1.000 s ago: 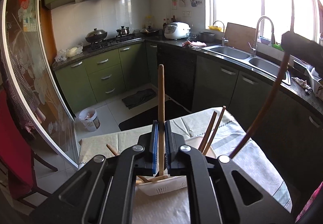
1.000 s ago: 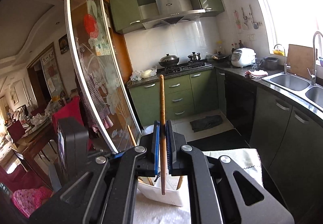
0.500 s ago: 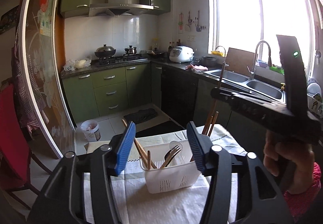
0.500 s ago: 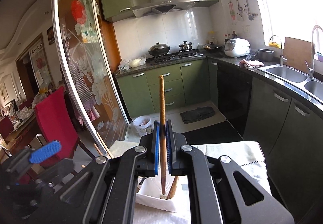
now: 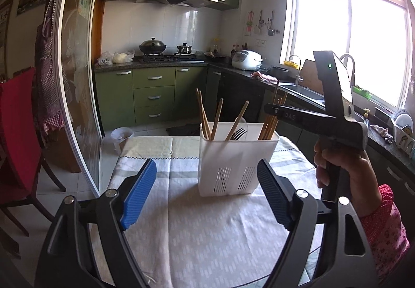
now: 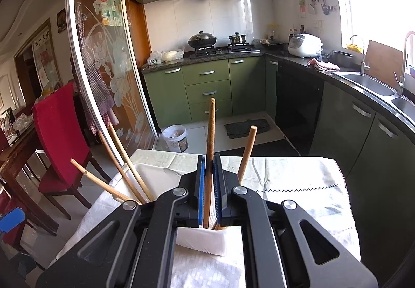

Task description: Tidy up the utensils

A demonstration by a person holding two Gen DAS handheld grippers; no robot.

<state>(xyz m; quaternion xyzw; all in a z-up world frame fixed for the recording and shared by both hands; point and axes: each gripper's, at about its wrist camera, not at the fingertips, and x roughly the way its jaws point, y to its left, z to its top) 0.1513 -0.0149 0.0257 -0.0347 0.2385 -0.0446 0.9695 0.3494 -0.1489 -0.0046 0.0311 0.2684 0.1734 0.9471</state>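
A white slotted utensil holder (image 5: 228, 158) stands on the cloth-covered table (image 5: 207, 236). It holds chopsticks (image 5: 205, 117) in its left part, a fork (image 5: 237, 132) in the middle and more chopsticks (image 5: 269, 124) on the right. My left gripper (image 5: 206, 194) hangs just in front of it, its jaws opening with nothing between them. My right gripper (image 6: 208, 158) is shut on a long wooden chopstick (image 6: 211, 127). Its jaws are just starting to open, and the stick's lower end sits inside the holder (image 6: 199, 238). In the left wrist view the right gripper (image 5: 269, 109) hovers over the holder's right part.
A person's hand (image 5: 342, 166) in a pink patterned sleeve holds the right gripper. A red chair (image 5: 18, 132) and a glass sliding door (image 5: 77, 80) stand to the left. Green cabinets and a counter with a sink (image 6: 368, 83) run behind and to the right.
My left gripper let go of its wooden stick, opened wide and drew back from the holder. My right gripper came down, lowering its chopstick into the holder.
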